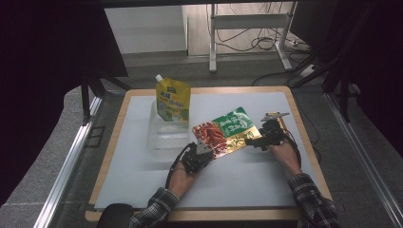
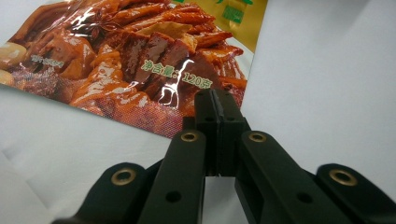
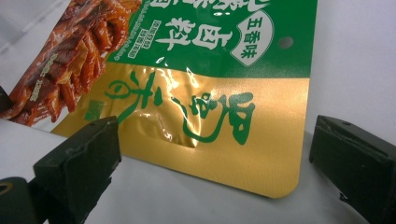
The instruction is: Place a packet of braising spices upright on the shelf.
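Grey floor, dark curtains, metal stand legs, loose cables behind table.

Flat green-gold foil snack packet: counter centre; clear plastic tub just left; yellow spouted pouch upright behind, in tub.

"120克", "五香味" on snack packet

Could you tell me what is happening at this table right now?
A person is handling a flat snack packet with two hand-held grippers. The left gripper is shut on the packet's edge by the food picture, while the right gripper stands open at the gold end. Behind, a yellow spouted pouch sits in a clear container.
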Motion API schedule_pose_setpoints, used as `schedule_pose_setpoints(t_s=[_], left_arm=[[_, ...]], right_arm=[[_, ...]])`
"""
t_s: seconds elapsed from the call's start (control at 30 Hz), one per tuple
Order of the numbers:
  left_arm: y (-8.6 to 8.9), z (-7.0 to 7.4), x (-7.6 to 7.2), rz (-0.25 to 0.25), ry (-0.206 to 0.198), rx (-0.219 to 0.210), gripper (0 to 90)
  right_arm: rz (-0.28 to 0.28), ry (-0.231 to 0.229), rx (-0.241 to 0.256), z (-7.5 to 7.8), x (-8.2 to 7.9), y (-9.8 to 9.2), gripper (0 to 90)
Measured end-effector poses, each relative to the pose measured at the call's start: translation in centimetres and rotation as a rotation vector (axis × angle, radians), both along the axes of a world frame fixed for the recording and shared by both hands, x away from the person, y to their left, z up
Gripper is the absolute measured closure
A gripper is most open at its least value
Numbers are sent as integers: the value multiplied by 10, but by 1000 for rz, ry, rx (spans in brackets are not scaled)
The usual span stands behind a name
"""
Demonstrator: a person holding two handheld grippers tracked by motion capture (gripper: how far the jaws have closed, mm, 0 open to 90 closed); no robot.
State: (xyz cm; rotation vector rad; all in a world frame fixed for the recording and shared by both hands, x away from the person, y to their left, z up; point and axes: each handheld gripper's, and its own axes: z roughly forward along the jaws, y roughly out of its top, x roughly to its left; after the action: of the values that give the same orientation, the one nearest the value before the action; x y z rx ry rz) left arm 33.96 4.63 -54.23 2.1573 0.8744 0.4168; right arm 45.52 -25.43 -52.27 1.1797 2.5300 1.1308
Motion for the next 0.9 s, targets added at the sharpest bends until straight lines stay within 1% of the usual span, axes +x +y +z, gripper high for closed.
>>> schedule_pose_setpoints(t_s=[0.07,0.13,0.17,0.27,0.4,0.5,0.53,0.57,0.6,0.63,0.67,0.7,0.8,0.87,0.9], left_arm=[[0,0,0,0,0,-1,900],[0,0,0,1,-2,1,900],[0,0,0,1,-2,1,900],[0,0,0,1,-2,0,900],[0,0,0,1,-3,2,900],[0,0,0,0,-2,1,900],[0,0,0,0,-2,1,900],[0,0,0,-1,-2,1,900],[0,0,0,-1,-2,1,900],[0,0,0,-1,-1,0,900],[0,0,0,-1,-1,1,900],[0,0,0,-1,-1,1,900],[0,0,0,-2,0,0,900],[1,0,0,-2,1,-3,900],[1,0,0,-2,1,-3,900]], right_arm=[[-1,10,14,0,2,1,20],[-4,22,42,0,3,1,20],[-13,32,58,0,3,2,19],[-13,39,58,1,4,2,19],[-27,53,108,4,3,0,19],[-20,53,158,10,0,-2,21],[-14,51,170,11,0,-2,38],[9,72,204,11,-1,-1,39],[9,72,204,11,-1,-1,39],[17,79,215,11,-1,0,39],[18,59,154,12,-3,6,39],[15,58,148,11,-3,7,39],[11,75,138,8,0,9,43],[13,84,126,6,3,12,49],[17,94,112,5,5,15,48]])
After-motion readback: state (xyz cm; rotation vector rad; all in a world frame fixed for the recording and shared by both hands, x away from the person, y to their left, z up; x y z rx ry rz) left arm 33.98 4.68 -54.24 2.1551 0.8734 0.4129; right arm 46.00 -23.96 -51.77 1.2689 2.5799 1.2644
